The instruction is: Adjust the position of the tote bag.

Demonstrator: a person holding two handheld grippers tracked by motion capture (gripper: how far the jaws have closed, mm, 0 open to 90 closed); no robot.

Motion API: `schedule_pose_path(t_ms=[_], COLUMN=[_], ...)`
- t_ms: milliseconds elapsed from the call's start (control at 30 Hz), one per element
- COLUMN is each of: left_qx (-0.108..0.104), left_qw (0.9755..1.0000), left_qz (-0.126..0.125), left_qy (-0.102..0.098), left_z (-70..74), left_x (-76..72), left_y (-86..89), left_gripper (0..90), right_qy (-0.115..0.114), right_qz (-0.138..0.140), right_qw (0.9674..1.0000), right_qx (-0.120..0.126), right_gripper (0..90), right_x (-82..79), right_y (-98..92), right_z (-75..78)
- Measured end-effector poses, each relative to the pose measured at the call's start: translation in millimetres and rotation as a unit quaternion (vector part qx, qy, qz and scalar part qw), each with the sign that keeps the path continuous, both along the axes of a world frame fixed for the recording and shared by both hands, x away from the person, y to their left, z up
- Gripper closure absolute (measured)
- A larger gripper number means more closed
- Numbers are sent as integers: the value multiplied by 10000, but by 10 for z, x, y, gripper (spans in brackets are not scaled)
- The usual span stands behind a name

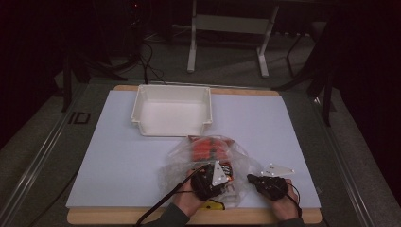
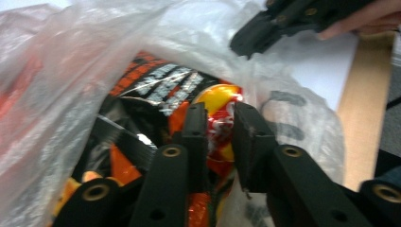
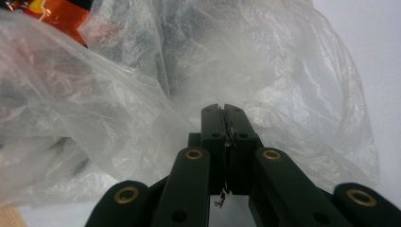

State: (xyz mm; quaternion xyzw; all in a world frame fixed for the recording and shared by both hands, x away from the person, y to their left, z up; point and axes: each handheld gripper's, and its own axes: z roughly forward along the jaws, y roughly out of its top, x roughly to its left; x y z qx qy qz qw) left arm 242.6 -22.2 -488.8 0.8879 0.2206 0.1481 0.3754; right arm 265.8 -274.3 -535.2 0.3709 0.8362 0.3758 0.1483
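Snack packets in a clear plastic bag (image 1: 208, 161) lie at the table's (image 1: 118, 156) near edge, before the white bin (image 1: 172, 109), both grippers at it. In the left gripper view, the left gripper (image 2: 218, 127) straddles a red-yellow packet (image 2: 217, 101), jaws apart; best close squarely before lifting. In the right gripper view, the right gripper (image 3: 225, 113) pinches the bag's film shut; hold steady.

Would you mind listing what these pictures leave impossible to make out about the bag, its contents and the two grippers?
- Left gripper view: blur leaves it unclear whether the pads press the snack packet between them.
- Right gripper view: jaws shut; the film of the plastic bag between them is too thin to confirm.
- High view: the crumpled bag hides how many packets it holds.
- White bin: the near wall hides part of its floor.
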Motion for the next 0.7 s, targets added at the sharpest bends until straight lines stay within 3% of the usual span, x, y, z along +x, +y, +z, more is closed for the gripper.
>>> schedule_pose_path(t_ms=[200, 433, 567, 700], left_qx=[112, 4, 29, 20], left_qw=[9991, 9983, 9976, 9980], left_qz=[-372, -492, -667, -636], left_qy=[-166, -317, -202, -28], left_z=[-49, -71, -146, -267], left_x=[-152, -287, -381, -386], left_y=[-115, -163, -186, -191], left_gripper=[643, 632, 641, 651], right_qy=[20, 20, 20, 28], right_qz=[22, 44, 51, 29], right_qw=[10000, 10000, 10000, 10000], right_qx=[8, -7, -33, -45], right_gripper=[875, 875, 874, 874], right_x=[-7, -20, -31, -44], right_y=[-6, -14, -20, -25], right_z=[2, 5, 10, 12])
